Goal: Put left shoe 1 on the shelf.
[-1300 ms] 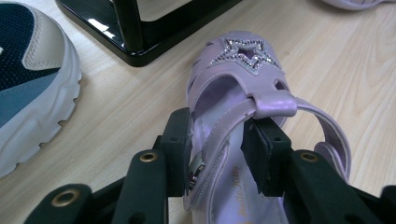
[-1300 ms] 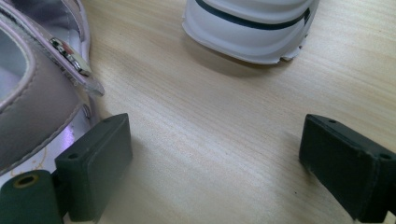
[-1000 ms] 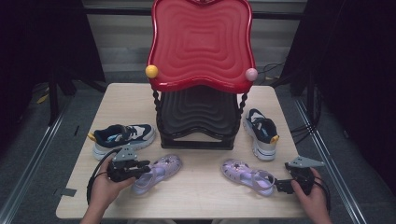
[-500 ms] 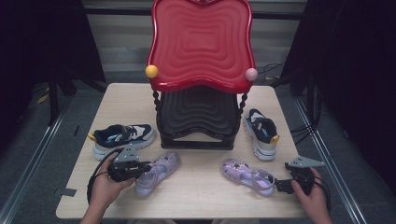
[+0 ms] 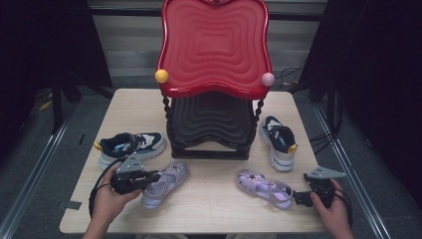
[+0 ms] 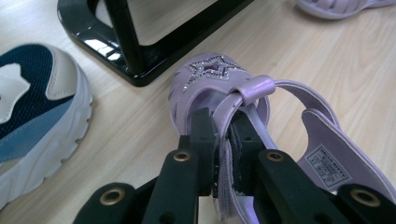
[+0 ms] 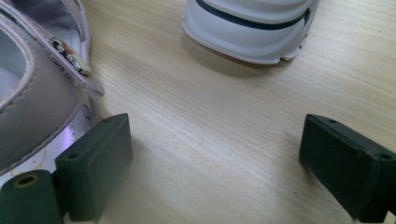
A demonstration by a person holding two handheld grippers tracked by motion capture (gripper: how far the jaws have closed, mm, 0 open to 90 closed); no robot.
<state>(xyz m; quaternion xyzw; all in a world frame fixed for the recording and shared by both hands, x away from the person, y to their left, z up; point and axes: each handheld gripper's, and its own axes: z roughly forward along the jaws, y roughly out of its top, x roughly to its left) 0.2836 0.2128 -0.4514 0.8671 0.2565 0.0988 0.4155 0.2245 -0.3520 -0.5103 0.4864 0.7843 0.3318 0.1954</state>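
A lilac jelly sandal [image 5: 166, 183] with a glittery star on its toe [image 6: 210, 74] lies on the table in front of the rack, at the left. My left gripper [image 5: 152, 178] has just been closing, and its jaws [image 6: 223, 126] now pinch the sandal's side strap between them. The matching sandal [image 5: 263, 186] lies at the front right. My right gripper [image 5: 298, 197] rests on the table just behind its heel. Its jaws [image 7: 215, 140] stand wide apart over bare wood, with the sandal's heel strap [image 7: 28, 93] beside the left one.
A rack with a red wavy tray [image 5: 214, 50] over a black one stands mid-table, its black base [image 6: 140, 51] close ahead of the left sandal. A navy-and-white sneaker [image 5: 130, 146] lies left of it, and its mate [image 5: 278, 142] lies to the right, with its white sole [image 7: 247, 23] ahead of the right gripper.
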